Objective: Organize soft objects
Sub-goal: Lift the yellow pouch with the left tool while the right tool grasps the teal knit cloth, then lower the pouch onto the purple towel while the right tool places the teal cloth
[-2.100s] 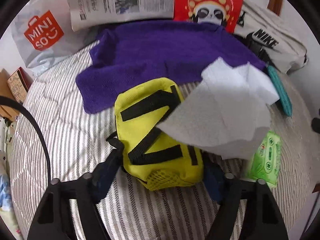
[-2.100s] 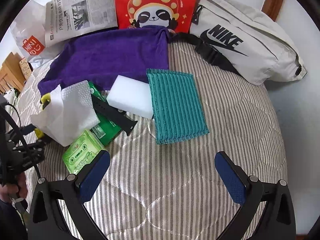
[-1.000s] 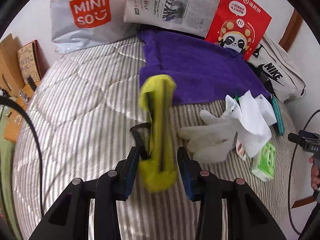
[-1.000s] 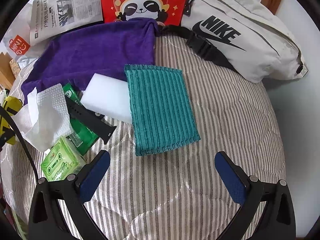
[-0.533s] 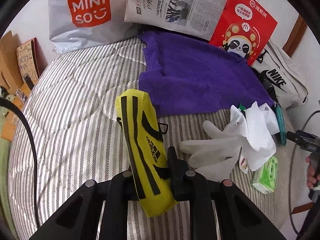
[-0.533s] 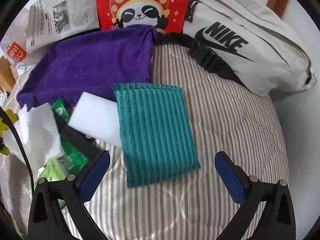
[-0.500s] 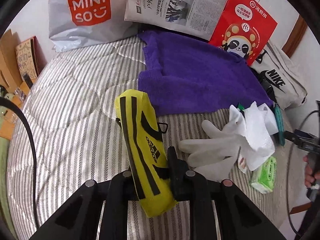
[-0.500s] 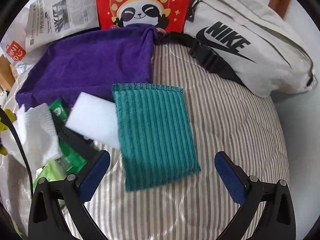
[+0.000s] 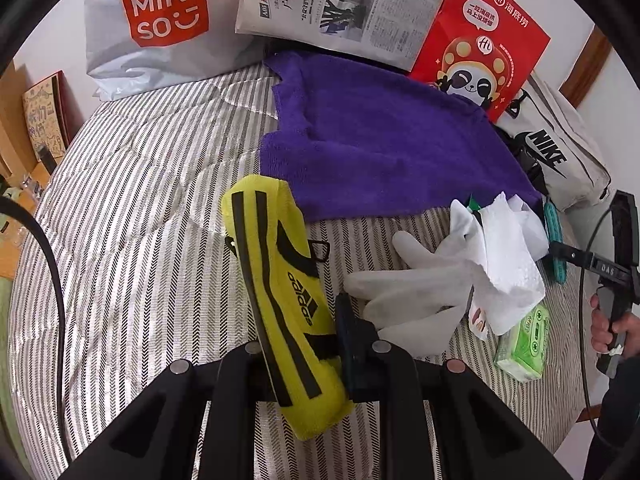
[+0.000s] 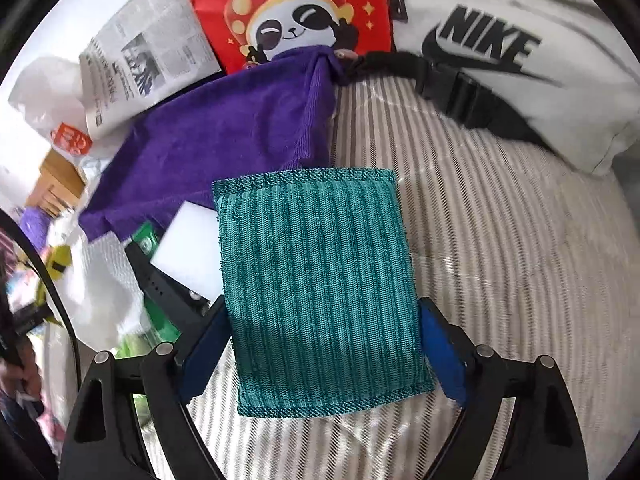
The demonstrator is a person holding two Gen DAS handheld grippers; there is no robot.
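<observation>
Gripping a yellow pouch (image 9: 286, 292) marked "adidas" in black, the left tongs (image 9: 304, 344) are clamped on its lower half; the pouch stands on edge, tilted, above the striped bed (image 9: 132, 208). Just right of it a white glove (image 9: 412, 296) lies flat on the bed, partly covered by a crumpled white tissue (image 9: 504, 256). Beside the tissue sits a green tissue pack (image 9: 524, 340); its print is too small to read.

On the other side, the right tongs (image 10: 324, 344) are spread apart, one blue pad at either side edge of a teal ribbed cloth (image 10: 320, 280) lying flat on the bed; whether the pads touch it cannot be told. Left of the cloth, touching its edge, lies a white sponge block (image 10: 188, 248) with a black watch strap (image 10: 160, 284) across its near corner.

Farther back a purple towel (image 9: 384, 144) is spread over the bed. Behind it, standing against the wall, are a white bag (image 9: 160, 28) printed "MINISO" in a red panel, a Chinese-language newspaper (image 9: 344, 4), and a red paper bag (image 9: 484, 44) bearing a panda figure and Chinese characters. At the far right lies a pale waist bag (image 10: 512, 52) marked "NIKE", its black buckle strap reaching toward the towel.
</observation>
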